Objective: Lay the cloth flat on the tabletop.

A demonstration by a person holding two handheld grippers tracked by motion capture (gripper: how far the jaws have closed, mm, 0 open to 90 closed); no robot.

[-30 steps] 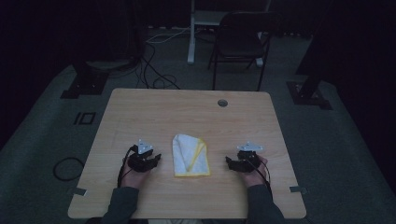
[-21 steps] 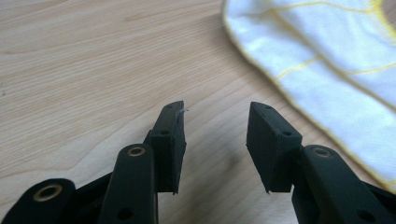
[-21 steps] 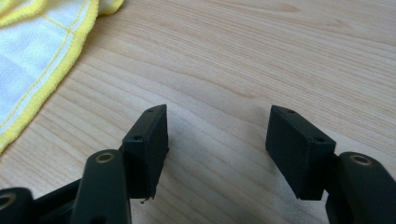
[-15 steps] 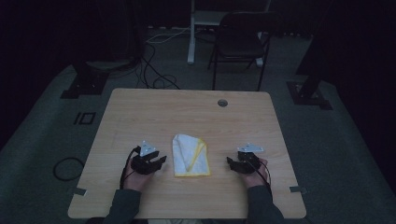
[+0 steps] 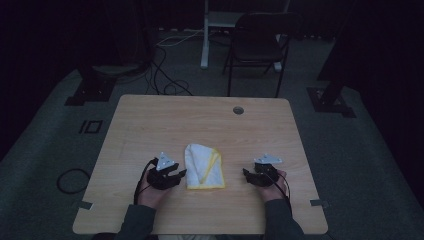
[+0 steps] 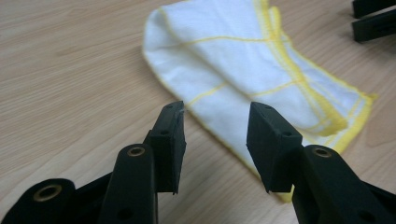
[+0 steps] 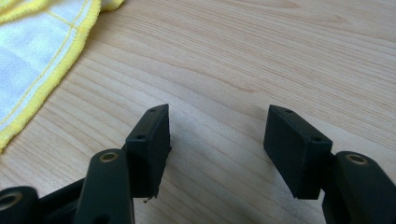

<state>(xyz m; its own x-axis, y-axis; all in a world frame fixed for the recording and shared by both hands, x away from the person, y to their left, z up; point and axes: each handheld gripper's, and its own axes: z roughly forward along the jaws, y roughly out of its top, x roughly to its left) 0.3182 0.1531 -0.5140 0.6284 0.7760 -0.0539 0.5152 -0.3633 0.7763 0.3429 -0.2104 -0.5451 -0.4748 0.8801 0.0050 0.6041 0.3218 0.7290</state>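
A folded white cloth with yellow edging (image 5: 204, 166) lies on the near middle of the wooden table (image 5: 200, 120). The left gripper (image 6: 215, 128) hovers at its left edge, jaws apart and empty; the right gripper (image 7: 217, 128) sits to its right, also wide and empty.

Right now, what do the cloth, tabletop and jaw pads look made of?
Cloth: soft woven or terry fabric, white, matte, with yellow stitched lines and hem. Table: pale wood-grain, smooth low sheen, likely laminate. Left gripper pads: matte black blocks, plastic or rubber, hard to tell.
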